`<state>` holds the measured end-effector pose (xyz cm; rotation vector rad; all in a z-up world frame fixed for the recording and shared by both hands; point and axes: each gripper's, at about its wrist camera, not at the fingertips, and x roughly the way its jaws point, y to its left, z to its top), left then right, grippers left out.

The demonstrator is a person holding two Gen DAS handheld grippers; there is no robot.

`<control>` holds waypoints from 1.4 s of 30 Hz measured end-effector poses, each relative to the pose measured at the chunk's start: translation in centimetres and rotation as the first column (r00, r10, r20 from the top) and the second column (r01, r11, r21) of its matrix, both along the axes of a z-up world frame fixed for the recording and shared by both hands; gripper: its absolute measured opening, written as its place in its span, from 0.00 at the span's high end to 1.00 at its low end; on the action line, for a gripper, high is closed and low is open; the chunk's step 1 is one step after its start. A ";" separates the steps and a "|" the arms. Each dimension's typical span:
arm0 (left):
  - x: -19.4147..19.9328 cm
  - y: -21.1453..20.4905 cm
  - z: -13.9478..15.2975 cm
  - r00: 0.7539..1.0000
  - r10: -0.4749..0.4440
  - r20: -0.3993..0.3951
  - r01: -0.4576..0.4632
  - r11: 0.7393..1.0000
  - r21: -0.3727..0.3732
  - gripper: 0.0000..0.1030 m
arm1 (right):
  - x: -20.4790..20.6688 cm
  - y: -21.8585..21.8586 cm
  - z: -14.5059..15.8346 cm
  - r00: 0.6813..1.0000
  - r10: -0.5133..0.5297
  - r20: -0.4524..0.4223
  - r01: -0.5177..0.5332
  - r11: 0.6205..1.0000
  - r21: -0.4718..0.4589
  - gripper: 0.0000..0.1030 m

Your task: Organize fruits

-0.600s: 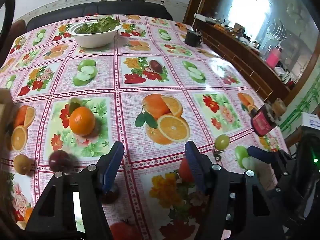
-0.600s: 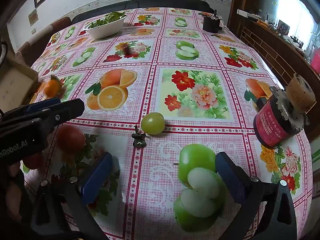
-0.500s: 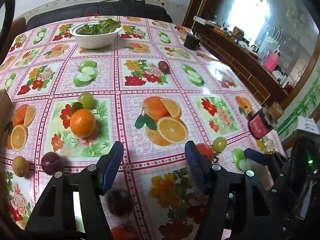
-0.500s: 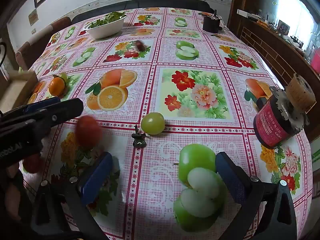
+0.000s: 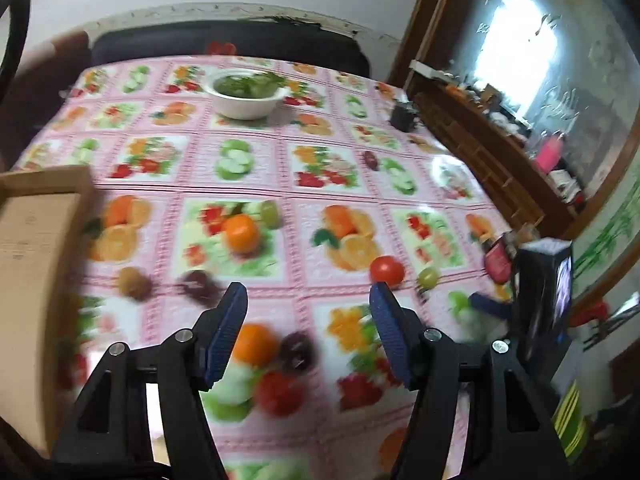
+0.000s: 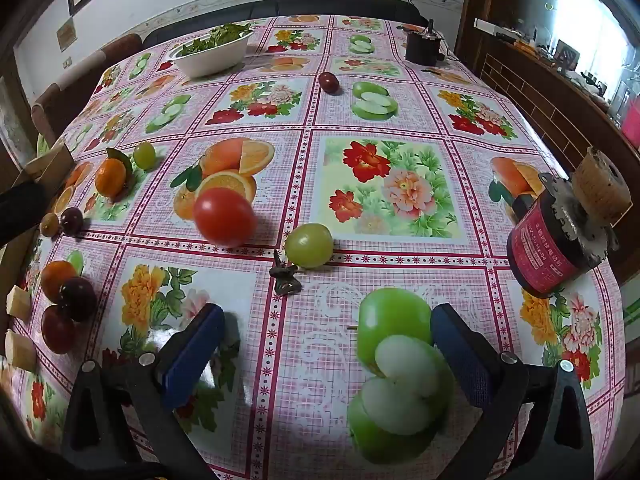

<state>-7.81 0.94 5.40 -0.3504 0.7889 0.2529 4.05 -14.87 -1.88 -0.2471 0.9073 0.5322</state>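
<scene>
Tablecloth (image 6: 400,120) bears red tomato (image 6: 225,216), ahead-left of open right gripper (image 6: 326,346).

Left wrist view: smeared throughout, sharp only on the gripper frame.
Fruit between the left fingers (image 5: 230,330): an orange blob (image 5: 254,344), a dark one (image 5: 296,352) and a red one (image 5: 278,394); kinds unclear.
Cardboard box (image 5: 32,248): cut off by the left edge, inside unseen.
Pale chunks (image 6: 19,324): at the right view's left edge, partly cut off, unidentifiable.
Red-labelled cylinder (image 6: 548,252): print too small to read.
</scene>
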 end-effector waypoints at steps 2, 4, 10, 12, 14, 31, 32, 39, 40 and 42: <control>-1.1 0.5 -0.1 0.999 0.033 -0.033 -0.033 0.999 0.013 0.39 | 0.0 0.2 0.0 1.000 0.003 0.002 -0.003 1.000 -0.004 0.00; -2.0 0.9 -0.5 0.997 0.047 -0.054 -0.047 0.999 0.006 0.39 | 0.0 0.2 -0.1 1.000 0.007 -0.001 -0.007 1.000 0.001 0.00; -5.1 1.0 -1.2 0.993 0.085 -0.085 -0.084 0.996 0.015 0.39 | -2.5 -1.7 1.7 0.998 -0.028 -0.055 0.038 0.979 0.199 0.01; -5.9 0.8 -1.3 0.992 0.087 -0.097 -0.085 0.996 0.023 0.39 | -3.5 -1.9 2.2 0.991 0.046 -0.130 -0.007 0.959 0.285 0.01; -6.7 0.7 -1.2 0.991 0.087 -0.101 -0.085 0.996 0.027 0.39 | -5.3 -1.2 2.7 0.980 0.130 -0.150 -0.080 0.950 0.303 0.01; -9.3 -0.2 -0.9 0.979 0.155 -0.132 -0.139 0.982 0.127 0.39 | -10.0 0.6 5.7 0.993 0.106 0.049 -0.109 0.992 0.057 0.02; -9.4 -0.2 -0.8 0.979 0.158 -0.129 -0.142 0.981 0.130 0.39 | -9.9 0.4 5.8 0.993 0.104 0.050 -0.107 0.993 0.057 0.02; -9.5 -0.3 -0.1 0.974 0.197 -0.113 -0.174 0.967 0.189 0.39 | -9.7 -0.2 6.1 0.995 0.082 0.065 -0.085 0.995 0.055 0.02; -9.4 -0.4 -0.1 0.974 0.199 -0.113 -0.175 0.966 0.189 0.39 | -9.6 -0.3 6.2 0.995 0.078 0.066 -0.082 0.995 0.057 0.02; -9.4 -0.4 -0.1 0.974 0.196 -0.118 -0.170 0.966 0.197 0.39 | -9.6 -0.5 6.2 0.995 0.078 0.067 -0.082 0.995 0.060 0.02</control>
